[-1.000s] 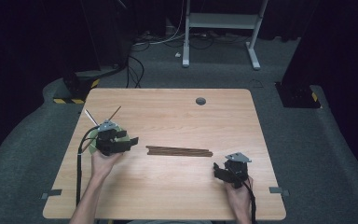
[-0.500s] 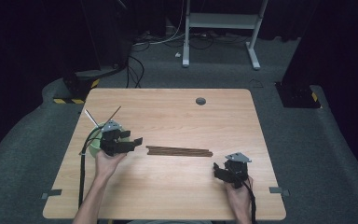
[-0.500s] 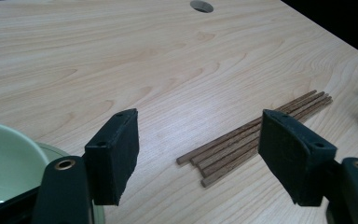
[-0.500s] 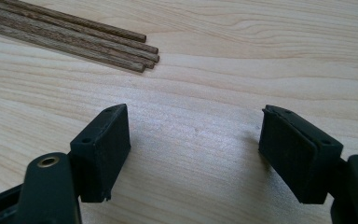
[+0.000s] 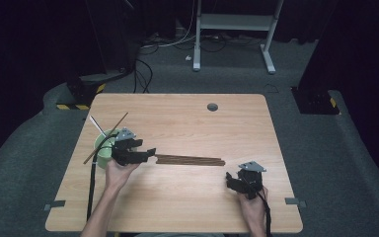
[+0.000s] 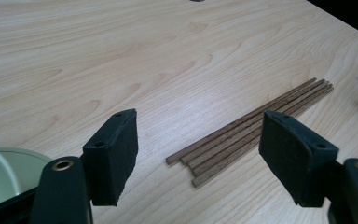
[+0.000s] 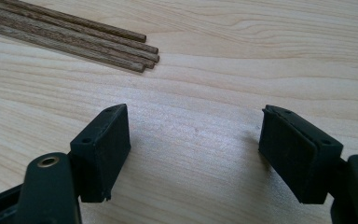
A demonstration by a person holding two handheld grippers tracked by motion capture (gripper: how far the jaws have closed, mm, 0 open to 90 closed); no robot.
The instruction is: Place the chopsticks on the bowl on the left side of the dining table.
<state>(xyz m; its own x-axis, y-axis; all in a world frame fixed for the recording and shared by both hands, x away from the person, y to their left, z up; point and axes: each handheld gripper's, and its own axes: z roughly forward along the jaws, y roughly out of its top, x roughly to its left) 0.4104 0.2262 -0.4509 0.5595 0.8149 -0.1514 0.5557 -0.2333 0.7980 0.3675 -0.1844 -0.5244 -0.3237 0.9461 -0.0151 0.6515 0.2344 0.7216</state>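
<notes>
Several dark wooden sticks lie side by side in a bundle at the middle of the wooden table. My left gripper hovers just left of the bundle's left end, open, and the sticks' ends show between its wide jaws. My right gripper rests low near the table's front right, open with bare wood between its jaws, and the bundle's right end lies ahead to its upper left. A pale green cup at the left holds a dark stick and a white stick.
A round grommet hole sits near the table's far edge. Beyond the table stand a white desk frame, loose cables on the grey floor, and dark equipment at both sides. The cup's rim shows beside my left gripper.
My left gripper has moved right, away from the green cup, up to the left end of the stick bundle. The right gripper has stayed put.
</notes>
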